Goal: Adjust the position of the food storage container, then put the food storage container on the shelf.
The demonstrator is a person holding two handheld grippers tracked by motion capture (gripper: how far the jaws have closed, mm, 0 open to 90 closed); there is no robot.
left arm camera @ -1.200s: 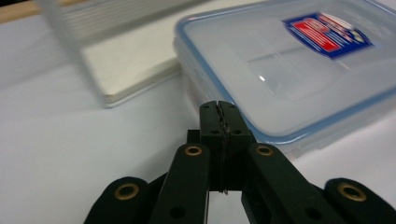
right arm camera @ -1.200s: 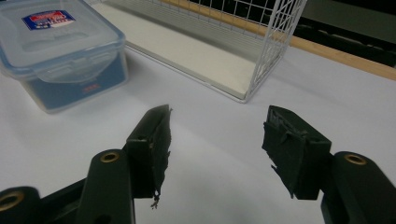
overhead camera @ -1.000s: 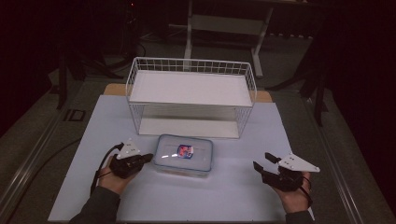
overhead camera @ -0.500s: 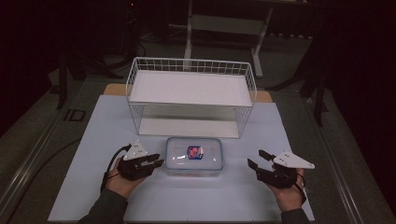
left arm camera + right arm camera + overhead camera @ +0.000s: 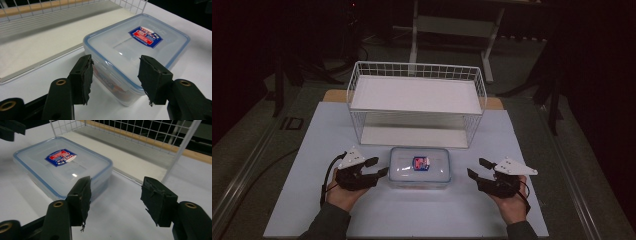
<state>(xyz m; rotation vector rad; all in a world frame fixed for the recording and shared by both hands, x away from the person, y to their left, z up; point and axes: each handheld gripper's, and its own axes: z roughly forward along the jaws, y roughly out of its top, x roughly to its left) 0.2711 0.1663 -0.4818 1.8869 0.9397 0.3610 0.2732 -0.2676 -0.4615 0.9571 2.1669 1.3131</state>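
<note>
— Lower left of the high view?
— Held the left gripper [image 5: 381, 167] in a hand [image 5: 343, 194], jaws spread wide and aimed right at the clear lidded container [image 5: 420, 167]. Sat just beside the container's left end, nothing gripped. Framed the container's near corner between the pads [image 5: 81, 78] in the left gripper view, without touching it.

— And the middle?
— Showed the container flat on the white table mat [image 5: 307, 165], lower centre of frame, just in front of the white wire rack [image 5: 417, 102]. Carried a red and blue label [image 5: 420, 162] on the lid.

— Lower right?
— Held the right gripper [image 5: 477, 168] in the other hand [image 5: 511, 207], jaws likewise wide apart and empty, pointed left, near the container's right end yet apart from it. Put the container at upper left in the right gripper view, beyond the left pad [image 5: 81, 197].
</note>
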